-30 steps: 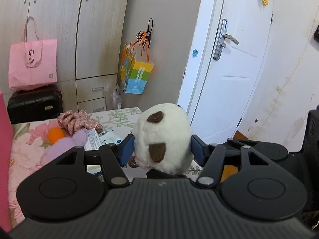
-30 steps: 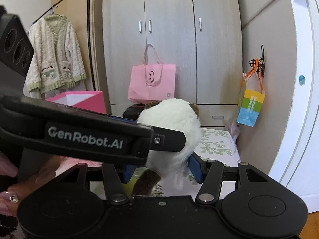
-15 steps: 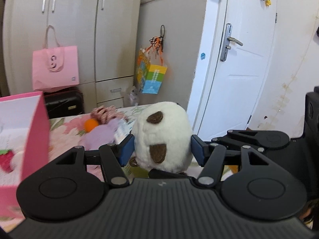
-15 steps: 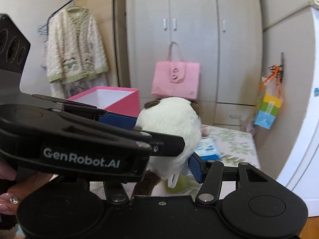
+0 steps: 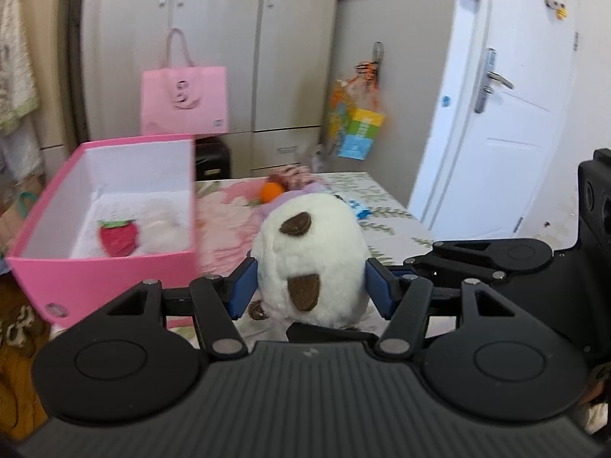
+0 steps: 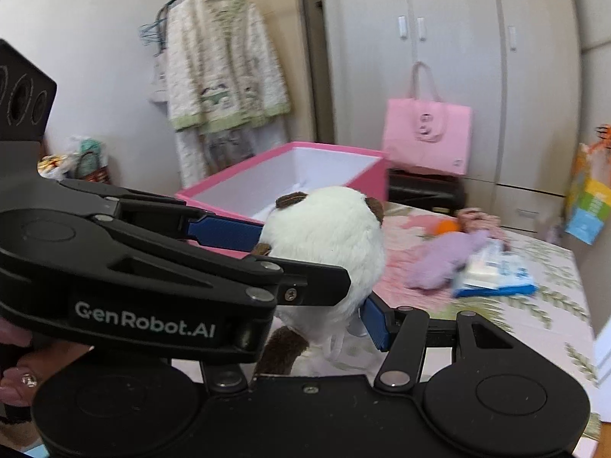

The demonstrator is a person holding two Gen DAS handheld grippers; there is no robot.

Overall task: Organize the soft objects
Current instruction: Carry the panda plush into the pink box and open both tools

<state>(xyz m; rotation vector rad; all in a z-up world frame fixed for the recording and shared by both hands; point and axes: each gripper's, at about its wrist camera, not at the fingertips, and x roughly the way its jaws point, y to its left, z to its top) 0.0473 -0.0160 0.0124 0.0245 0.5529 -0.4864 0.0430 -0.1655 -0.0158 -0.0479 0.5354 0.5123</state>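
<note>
A white plush toy with brown patches (image 5: 311,255) is held in the air between both grippers. My left gripper (image 5: 311,292) is shut on its sides with blue pads. My right gripper (image 6: 328,324) is shut on the same plush toy (image 6: 328,244); its left finger is hidden behind the left gripper's body. A pink box (image 5: 103,263) stands to the left on the floral table, open on top, with a red strawberry plush (image 5: 118,236) and a white soft thing (image 5: 160,225) inside. The box also shows in the right wrist view (image 6: 366,168).
On the table (image 6: 534,316) lie a purple soft toy (image 6: 446,257), an orange ball (image 6: 445,226), a pink scrunchie (image 6: 477,219) and a blue-white tissue pack (image 6: 496,271). A pink bag (image 5: 183,101), wardrobe, hanging cardigan (image 6: 217,76) and white door (image 5: 515,114) are behind.
Both grippers have swung left with the plush toy. The pink box has come fully into view, and its inside now shows in the left wrist view.
</note>
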